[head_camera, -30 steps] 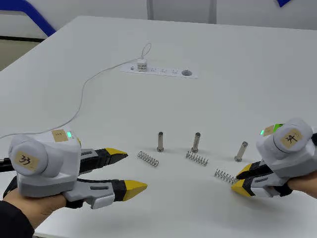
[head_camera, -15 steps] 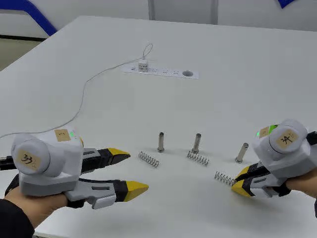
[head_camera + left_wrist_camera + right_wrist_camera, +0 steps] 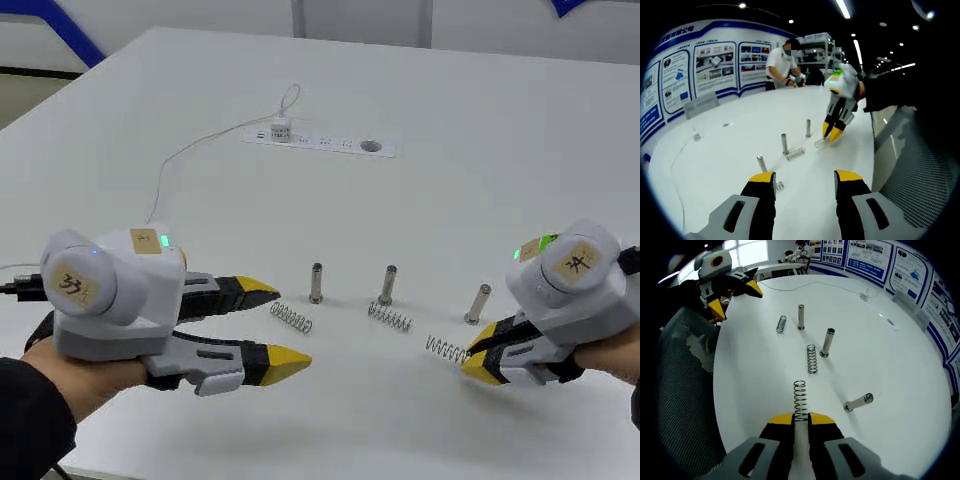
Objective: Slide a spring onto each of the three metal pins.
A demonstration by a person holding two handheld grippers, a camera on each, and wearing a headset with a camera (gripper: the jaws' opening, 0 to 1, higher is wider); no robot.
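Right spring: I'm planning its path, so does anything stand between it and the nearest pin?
Nothing visible does. The right spring lies with one end between the tips of the right claw, and only bare table separates it from the nearest pin. The middle spring lies farther off, clear of that line.

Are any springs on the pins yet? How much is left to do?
None done yet: all three pins stand bare. In hand: the right gripper is shut on one end of a spring lying on the table. The left gripper is open and holds nothing. Left: all three springs must go on.
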